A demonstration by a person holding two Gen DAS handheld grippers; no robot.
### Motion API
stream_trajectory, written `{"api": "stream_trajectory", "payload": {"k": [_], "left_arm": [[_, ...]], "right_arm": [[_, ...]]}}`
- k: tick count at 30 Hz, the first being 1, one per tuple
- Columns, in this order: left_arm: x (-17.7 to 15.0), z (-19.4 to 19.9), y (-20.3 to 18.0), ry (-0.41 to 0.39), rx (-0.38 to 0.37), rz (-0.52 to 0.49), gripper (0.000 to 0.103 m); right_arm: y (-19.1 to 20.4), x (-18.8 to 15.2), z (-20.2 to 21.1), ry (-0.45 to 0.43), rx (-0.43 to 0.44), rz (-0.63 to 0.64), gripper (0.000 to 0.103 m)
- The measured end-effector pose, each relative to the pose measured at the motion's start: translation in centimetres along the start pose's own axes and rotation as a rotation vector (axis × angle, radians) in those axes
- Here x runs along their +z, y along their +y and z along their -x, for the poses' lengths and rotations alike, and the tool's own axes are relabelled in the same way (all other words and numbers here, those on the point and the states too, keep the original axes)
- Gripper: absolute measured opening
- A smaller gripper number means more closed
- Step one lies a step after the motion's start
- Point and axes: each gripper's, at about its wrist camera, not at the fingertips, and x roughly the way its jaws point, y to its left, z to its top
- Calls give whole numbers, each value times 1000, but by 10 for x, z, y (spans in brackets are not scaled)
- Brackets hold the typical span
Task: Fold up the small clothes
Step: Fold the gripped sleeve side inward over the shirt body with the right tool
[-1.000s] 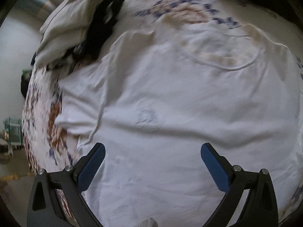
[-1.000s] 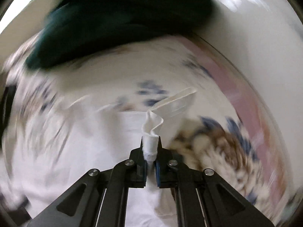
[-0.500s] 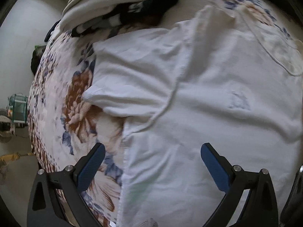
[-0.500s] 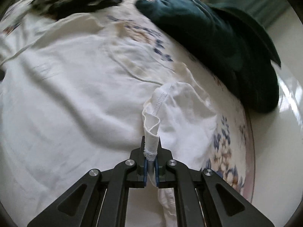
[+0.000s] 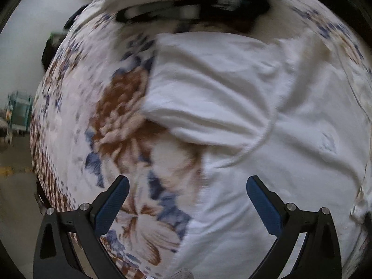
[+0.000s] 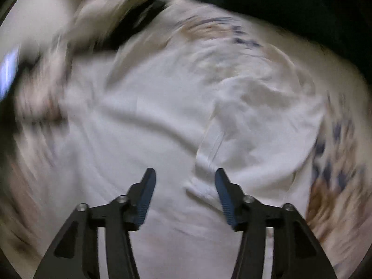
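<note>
White T-shirt lies spread on the flowered bedspread, and both tools hang just above it. Nearest in the left wrist view, the left gripper stands wide and holds nothing; the side edge of the shirt runs between its fingers from about 6 o'clock up to 12 o'clock, with bare bedspread under the finger at 8 o'clock and cloth under the one at 4 o'clock. Farther out, at 12 to 1 o'clock, the left sleeve sticks out toward 9 o'clock.

In the right wrist view, which is much blurred, the right gripper is parted to a medium width and grips nothing. The right sleeve lies folded inward on the shirt body, and its hem end is just beside the finger at 4 o'clock.

I judge the unfolded sleeve comes next, and the left gripper is the nearer one. Beyond it, at 12 o'clock, a pile of other clothes waits.
</note>
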Motion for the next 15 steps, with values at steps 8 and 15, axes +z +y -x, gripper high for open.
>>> {"api": "stream_trajectory", "payload": {"k": [8, 15], "left_arm": [[11, -41, 79, 97, -223, 319, 103], [11, -86, 107, 184, -609, 673, 103]], "right_arm": [[-43, 58, -51, 91, -10, -385, 64], [-17, 47, -52, 121, 70, -398, 65]]}}
